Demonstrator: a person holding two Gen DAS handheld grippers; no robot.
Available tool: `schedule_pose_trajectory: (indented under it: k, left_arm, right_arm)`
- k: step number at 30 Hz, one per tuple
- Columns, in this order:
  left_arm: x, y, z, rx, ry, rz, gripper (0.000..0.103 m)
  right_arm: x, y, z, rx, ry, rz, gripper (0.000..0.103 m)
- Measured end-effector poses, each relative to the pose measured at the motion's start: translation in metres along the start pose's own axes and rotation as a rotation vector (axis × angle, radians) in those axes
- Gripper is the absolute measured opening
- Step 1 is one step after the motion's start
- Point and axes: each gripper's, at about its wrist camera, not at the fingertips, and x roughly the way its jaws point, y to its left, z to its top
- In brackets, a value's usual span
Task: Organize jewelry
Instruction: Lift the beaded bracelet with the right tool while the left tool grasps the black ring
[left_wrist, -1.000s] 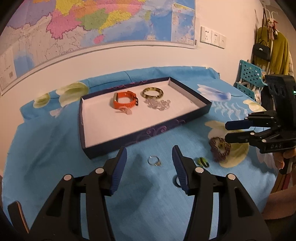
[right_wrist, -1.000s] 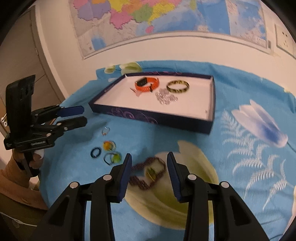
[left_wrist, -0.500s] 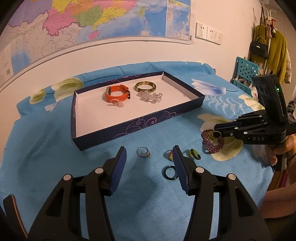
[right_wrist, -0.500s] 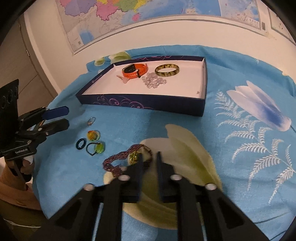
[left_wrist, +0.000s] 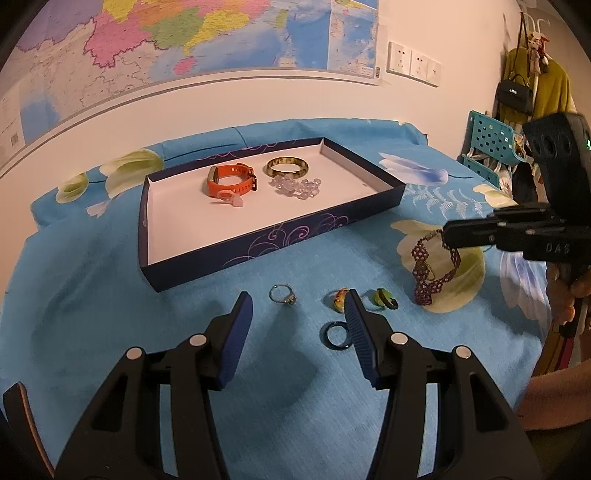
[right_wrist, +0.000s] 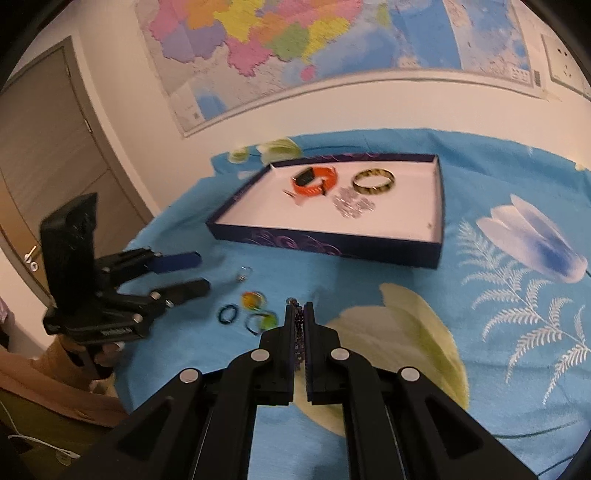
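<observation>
Left wrist view, read from the left: the left gripper (left_wrist: 297, 304) hovers low over the blue cloth (left_wrist: 92, 295) with its jaws spread wide and nothing between them. Just ahead lies a silver ring (left_wrist: 282, 294); to its right sit an amber ring (left_wrist: 340, 297), a dark blue ring (left_wrist: 336, 335) and a green ring (left_wrist: 384, 298). Behind them stands the navy box (left_wrist: 258, 247), already holding an orange watch band (left_wrist: 231, 180), a gold bangle (left_wrist: 287, 167) and a clear bead strand (left_wrist: 297, 185).

Farther right, the right gripper (left_wrist: 447, 236) is clamped on the purple beaded bracelet (left_wrist: 430, 269), which hangs from its tips, most of it dangling free and its lowest loop at or just above the cloth.

The risk sits there — the pinch takes only a small section of a limp chain, so a quick swing toward the box could let it slide out, or the hanging loop could catch the box's near wall and drag it. The low loop could also sweep the green ring aside.
</observation>
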Motion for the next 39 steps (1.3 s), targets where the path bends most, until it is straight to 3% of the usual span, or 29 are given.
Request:
schedule_pose_trajectory:
  k: [12, 22, 27, 29, 39]
  left_arm:
    - [0.004, -0.017, -0.012, 0.060, 0.034, -0.045, 0.050]
    - [0.022, -0.027, -0.015, 0.088, 0.103, -0.049, 0.039]
    - [0.030, -0.024, -0.015, 0.074, 0.130, -0.049, 0.031]
    - [0.031, -0.024, -0.014, 0.073, 0.132, -0.050, 0.023]
    - [0.025, -0.024, -0.010, 0.058, 0.110, -0.031, 0.023]
  right_arm:
    - [-0.002, 0.006, 0.011, 0.001, -0.043, 0.018, 0.003]
    - [0.002, 0.006, 0.014, 0.006, -0.053, 0.022, 0.003]
    - [0.003, 0.004, 0.015, 0.010, -0.058, 0.032, 0.003]
    - [0.004, 0.004, 0.016, 0.010, -0.056, 0.033, 0.003]
    - [0.004, 0.004, 0.022, 0.008, -0.074, 0.041, 0.003]
